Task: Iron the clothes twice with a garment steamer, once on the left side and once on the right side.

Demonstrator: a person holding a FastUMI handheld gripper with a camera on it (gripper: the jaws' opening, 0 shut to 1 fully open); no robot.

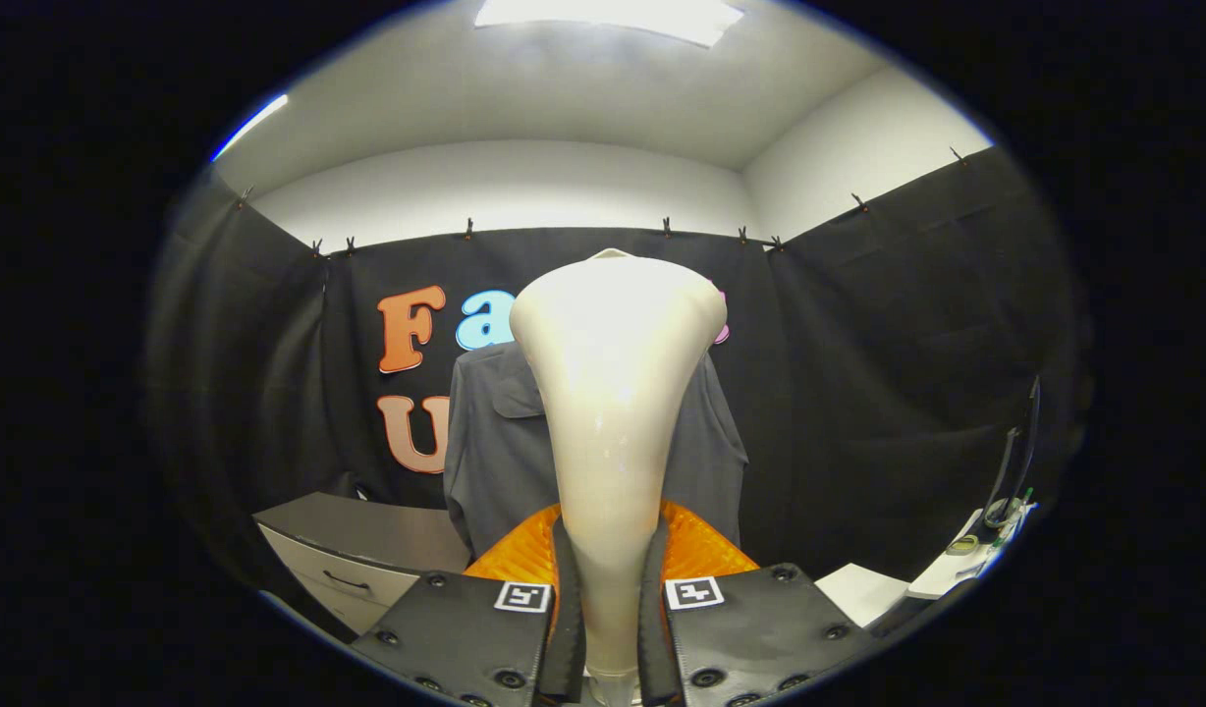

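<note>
Tongs (611,628) clamp the steamer (613,393), shirt (500,442) beyond.

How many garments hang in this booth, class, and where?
1: a grey shirt hangs on the black cloth wall, beyond the steamer that the gripper is shut on. The steamer covers the shirt's middle, so more may be hidden.

A drawer cabinet (353,555) stands left of the fingers, below the shirt (495,452), with a bare top. To the right, a white table (863,592) carries small items (986,535), too small to identify.

The gripper (611,628) clamps the steamer (613,412).
</note>
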